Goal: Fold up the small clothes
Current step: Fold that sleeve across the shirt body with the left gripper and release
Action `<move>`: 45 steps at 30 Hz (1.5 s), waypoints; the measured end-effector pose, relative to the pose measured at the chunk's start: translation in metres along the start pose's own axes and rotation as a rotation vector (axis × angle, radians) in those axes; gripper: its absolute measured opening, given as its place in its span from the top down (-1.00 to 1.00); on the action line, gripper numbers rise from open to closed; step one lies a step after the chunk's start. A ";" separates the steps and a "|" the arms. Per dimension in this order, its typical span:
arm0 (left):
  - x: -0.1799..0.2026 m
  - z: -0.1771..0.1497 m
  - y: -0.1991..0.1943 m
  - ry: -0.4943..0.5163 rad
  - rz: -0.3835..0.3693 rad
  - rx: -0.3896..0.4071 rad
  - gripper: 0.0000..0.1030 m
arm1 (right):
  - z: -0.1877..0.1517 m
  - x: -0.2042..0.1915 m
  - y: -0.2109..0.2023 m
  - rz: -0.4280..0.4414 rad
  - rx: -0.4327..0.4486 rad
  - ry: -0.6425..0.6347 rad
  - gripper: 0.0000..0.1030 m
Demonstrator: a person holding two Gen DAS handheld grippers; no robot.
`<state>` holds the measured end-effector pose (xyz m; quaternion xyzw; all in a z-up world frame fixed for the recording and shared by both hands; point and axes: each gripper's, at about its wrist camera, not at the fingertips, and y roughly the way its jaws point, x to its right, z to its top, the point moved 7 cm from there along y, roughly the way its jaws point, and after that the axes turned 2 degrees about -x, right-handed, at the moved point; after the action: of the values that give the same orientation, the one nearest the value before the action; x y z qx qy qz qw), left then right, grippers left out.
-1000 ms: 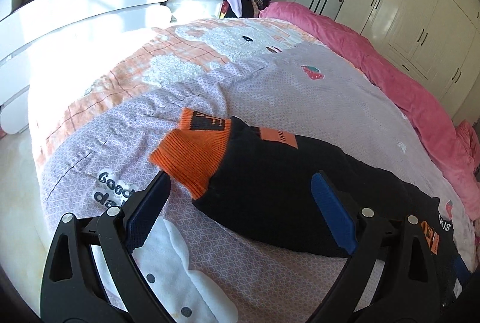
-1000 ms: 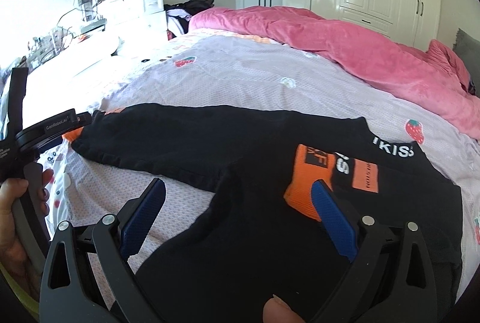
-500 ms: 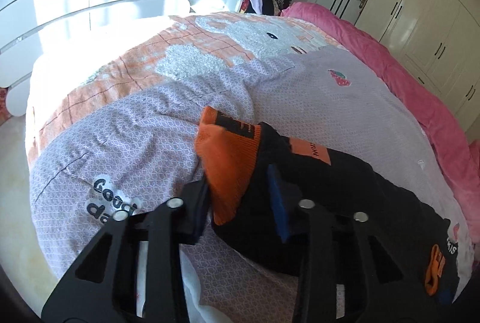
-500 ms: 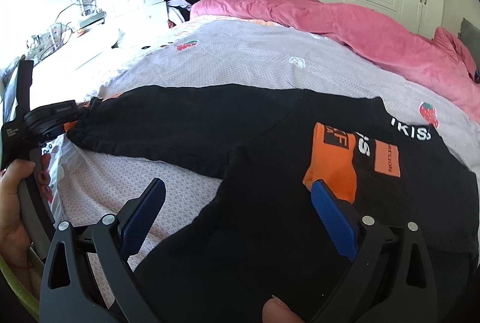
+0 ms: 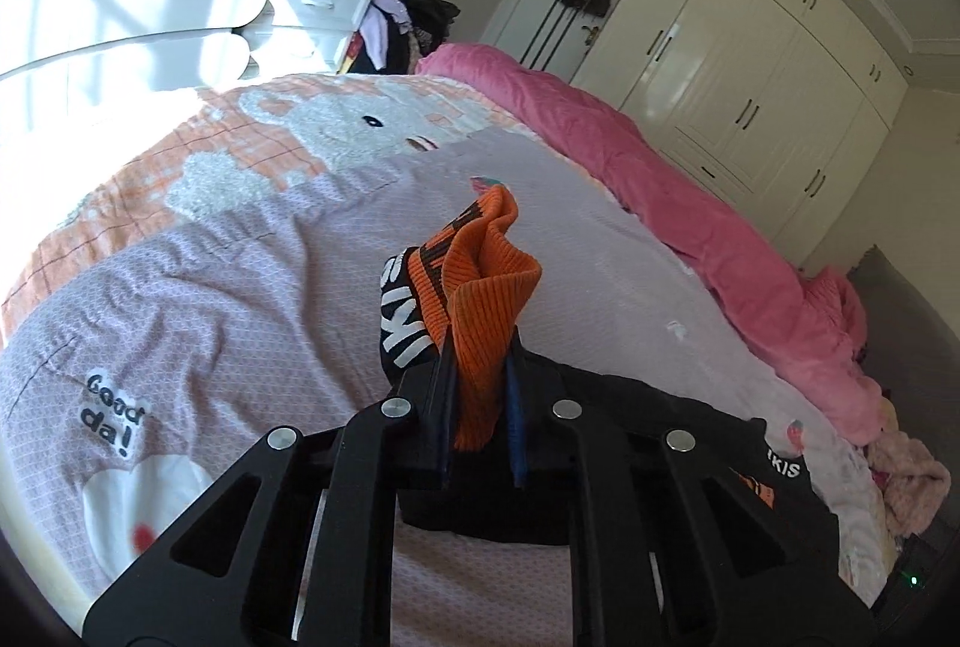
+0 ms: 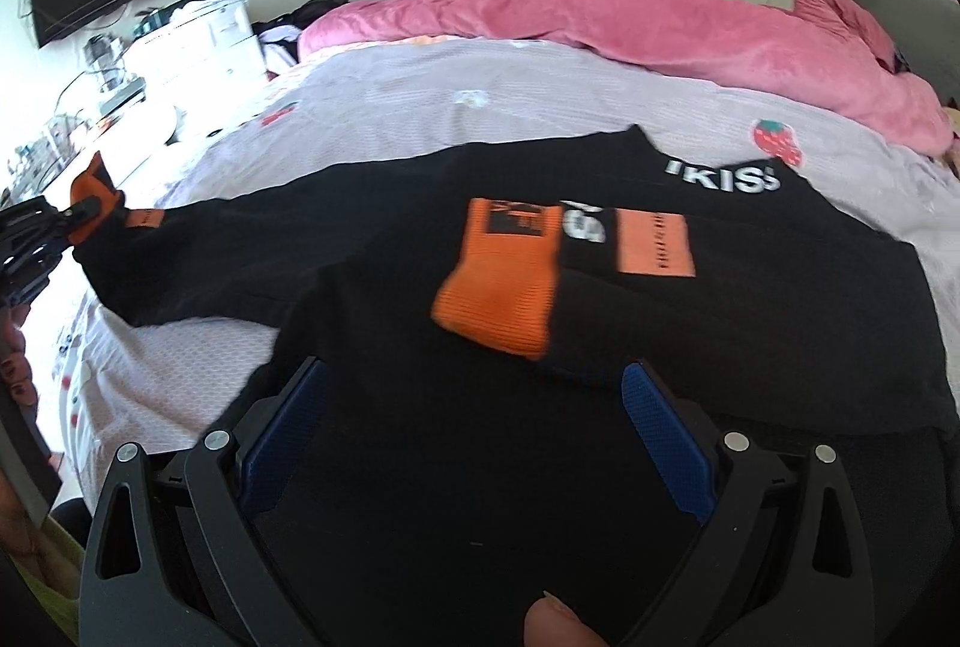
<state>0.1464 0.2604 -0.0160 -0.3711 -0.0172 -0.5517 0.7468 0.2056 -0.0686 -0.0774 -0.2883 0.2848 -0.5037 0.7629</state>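
Both wrist views look close across the bed (image 5: pixel 252 287); sharing the black top (image 6: pixel 420 347)

A bed (image 5: pixel 252 287) carries everything, spread with a lilac quilt (image 6: pixel 540 101) printed with strawberries, a white bear and lettering. On the quilt lies a black sweater (image 6: pixel 750 311) with orange cuffs, and a rumpled pink duvet (image 5: pixel 660 179) is heaped along the far side.

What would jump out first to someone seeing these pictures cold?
The bright orange cuff pinched in the left tongs, lifted above the lilac bedspread. Next, the black sweater spread across the bed under the open right tongs, and the pink duvet heaped behind it.
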 end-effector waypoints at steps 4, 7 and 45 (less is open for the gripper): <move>0.033 -0.010 -0.003 0.048 -0.079 -0.013 0.87 | -0.001 0.027 -0.009 -0.029 0.011 0.052 -0.88; 0.059 -0.022 -0.003 0.094 -0.131 -0.033 0.88 | 0.000 0.045 -0.016 -0.051 0.021 0.082 -0.88; 0.173 -0.140 0.018 0.425 -0.410 -0.350 0.52 | 0.004 0.126 -0.056 -0.138 0.098 0.272 -0.88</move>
<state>0.1751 0.0416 -0.0520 -0.3592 0.1594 -0.7500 0.5321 0.2161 -0.2037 -0.0523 -0.1988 0.3403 -0.6028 0.6938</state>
